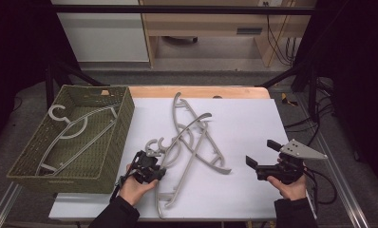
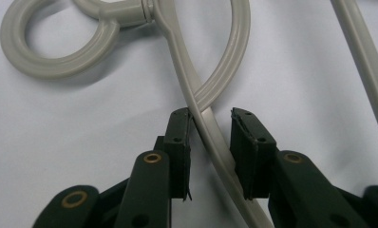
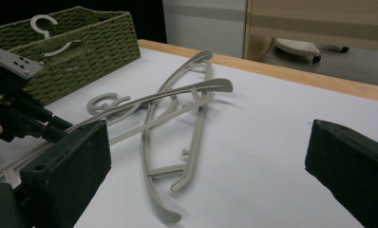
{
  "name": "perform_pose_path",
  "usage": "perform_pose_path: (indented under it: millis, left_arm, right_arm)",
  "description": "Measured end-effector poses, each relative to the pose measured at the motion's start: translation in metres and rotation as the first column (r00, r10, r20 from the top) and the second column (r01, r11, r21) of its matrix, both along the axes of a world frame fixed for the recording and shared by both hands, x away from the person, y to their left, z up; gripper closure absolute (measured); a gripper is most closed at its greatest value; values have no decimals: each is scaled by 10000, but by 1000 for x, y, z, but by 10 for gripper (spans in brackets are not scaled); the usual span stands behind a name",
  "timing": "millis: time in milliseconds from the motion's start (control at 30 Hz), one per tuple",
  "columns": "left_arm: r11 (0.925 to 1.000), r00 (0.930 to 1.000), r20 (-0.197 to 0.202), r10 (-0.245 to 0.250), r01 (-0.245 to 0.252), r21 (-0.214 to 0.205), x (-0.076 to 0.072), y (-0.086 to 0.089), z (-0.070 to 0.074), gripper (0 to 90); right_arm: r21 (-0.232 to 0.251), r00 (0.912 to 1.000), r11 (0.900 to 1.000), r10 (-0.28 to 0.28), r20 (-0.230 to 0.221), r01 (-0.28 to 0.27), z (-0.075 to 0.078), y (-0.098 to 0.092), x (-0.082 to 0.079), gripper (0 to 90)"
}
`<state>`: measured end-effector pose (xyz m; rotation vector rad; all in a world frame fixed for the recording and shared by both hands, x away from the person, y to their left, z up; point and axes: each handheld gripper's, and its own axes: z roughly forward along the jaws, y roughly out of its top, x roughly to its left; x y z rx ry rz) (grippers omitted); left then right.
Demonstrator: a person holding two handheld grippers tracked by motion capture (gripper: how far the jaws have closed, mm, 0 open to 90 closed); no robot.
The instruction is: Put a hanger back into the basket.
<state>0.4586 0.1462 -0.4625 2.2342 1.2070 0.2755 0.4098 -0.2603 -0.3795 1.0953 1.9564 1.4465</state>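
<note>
Several grey plastic hangers [image 1: 192, 137] lie crossed in a pile on the white table top [image 1: 244, 118]. My left gripper [image 1: 149, 167] sits low at the pile's near left end, beside a hanger hook [image 1: 154, 145]. In the left gripper view its jaws [image 2: 211, 116] straddle one thin hanger arm [image 2: 177, 61]. The left pad touches the arm and a small gap shows at the right pad. My right gripper [image 1: 259, 151] is held at the near right, open wide, with nothing between its fingers [image 3: 208, 126]. It looks across at the pile [image 3: 177, 99].
A green woven basket [image 1: 125, 118] stands at the left edge of the table with one grey hanger [image 1: 73, 130] inside. A wooden strip [image 1: 201, 91] runs along the far edge. Bare white surface lies between the pile and my right gripper.
</note>
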Motion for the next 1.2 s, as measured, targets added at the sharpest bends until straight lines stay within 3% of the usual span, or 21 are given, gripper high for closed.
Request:
perform_pose_path:
  millis: [100, 300, 533, 700, 900, 1200]
  left_arm:
    - [9999, 9999, -101, -7, 6, -140, 2, 3, 1, 728]
    - [9996, 9997, 105, -228, 230, -167, 3, 8, 3, 805]
    - [9988, 9990, -128, -430, 433, 237, 0, 8, 2, 716]
    - [9978, 9991, -229, -347, 360, 560, -1, 7, 4, 804]
    - [9987, 9995, 83, -319, 316, 389, -3, 9, 6, 814]
    - [9992, 9957, 848, -372, 381, -94, -9, 16, 28, 815]
  right_arm:
    - [23, 10000, 10000, 10, -1, -10, 0, 0, 0, 16]
    - [15, 10000, 10000, 0, 6, 0, 0, -1, 0, 16]
    - [-5, 10000, 10000, 20, 16, -20, 1, -2, -1, 16]
    - [-4, 10000, 10000, -6, 4, 6, 1, -1, -1, 16]
    - [-10, 10000, 10000, 14, -3, -14, 0, -1, -1, 16]
    - [-18, 10000, 10000, 34, 25, -34, 1, -3, -1, 16]
